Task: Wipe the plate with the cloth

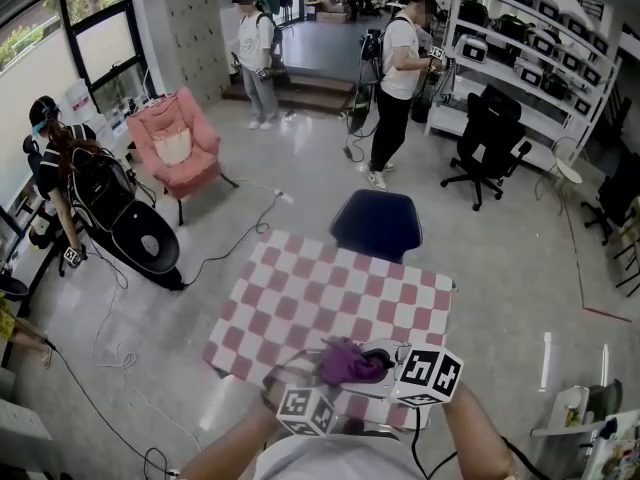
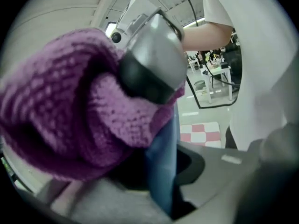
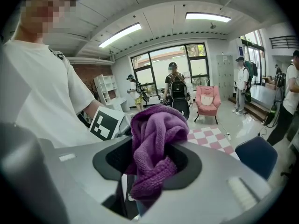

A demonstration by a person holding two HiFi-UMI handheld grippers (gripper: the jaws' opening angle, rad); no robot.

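Observation:
The purple cloth [image 1: 350, 363] is bunched between my two grippers over the near edge of the checked table [image 1: 340, 293]. My right gripper [image 1: 400, 366] is shut on it, and the cloth [image 3: 154, 148] bulges out of its mouth [image 3: 149, 171]. My left gripper [image 1: 318, 393] faces it from the left. A thin blue plate [image 2: 164, 157] rises edge-on from the left jaws [image 2: 163, 190], and the cloth [image 2: 70, 111] presses against its side. The right gripper's grey finger [image 2: 152, 59] shows above. The plate's rim [image 1: 288, 371] is only faint in the head view.
A dark blue chair [image 1: 377, 223] stands at the table's far side. A pink armchair [image 1: 178, 148] and cables [image 1: 230, 243] are on the floor to the left. A black office chair [image 1: 490, 143] and shelves are at the right. Several people stand around.

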